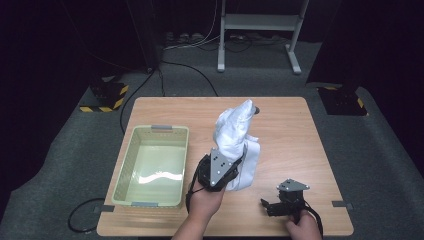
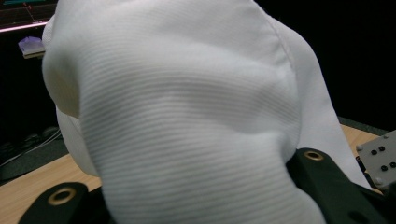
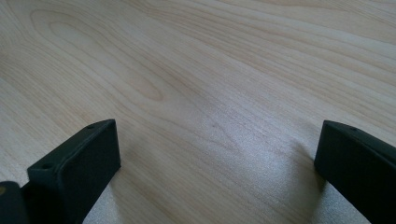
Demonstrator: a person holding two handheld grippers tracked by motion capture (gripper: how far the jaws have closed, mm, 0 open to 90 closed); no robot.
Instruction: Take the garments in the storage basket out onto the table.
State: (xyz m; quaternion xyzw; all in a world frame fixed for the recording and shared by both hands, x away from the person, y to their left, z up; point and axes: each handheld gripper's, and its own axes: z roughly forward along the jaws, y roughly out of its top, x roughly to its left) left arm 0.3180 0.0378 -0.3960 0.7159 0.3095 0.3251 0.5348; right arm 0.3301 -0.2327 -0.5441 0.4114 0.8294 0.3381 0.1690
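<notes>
White ribbed cloth point(image 2: 187, 121) is pressed close against the left gripper's camera, bulging between its two black jaws, which are seen at either side of the fabric. From the high view, the same cloth point(image 1: 235, 140) is seen lifted into a tall bundle near the middle of the wooden table point(image 1: 290, 130), its top raised well above the surface and its lower folds hanging down to the tabletop just beside the gripper. The left gripper point(image 1: 220, 172) is held by the person's left hand point(image 1: 205, 200) at the base of the bundle, and its jaws are clamped on the cloth.

A pale green plastic basket point(image 1: 125, 170) is set on the left part of the table, well apart from the cloth's raised top but near the left gripper; its interior is seen as bare and glossy.

The right gripper point(image 1: 267, 205) is held low at the front right of the table by the right hand point(image 1: 302, 227), apart from the cloth. In the right gripper view its jaws are spread wide, with bare wood grain point(image 3: 210, 93) seen between them and nothing gripped.
</notes>
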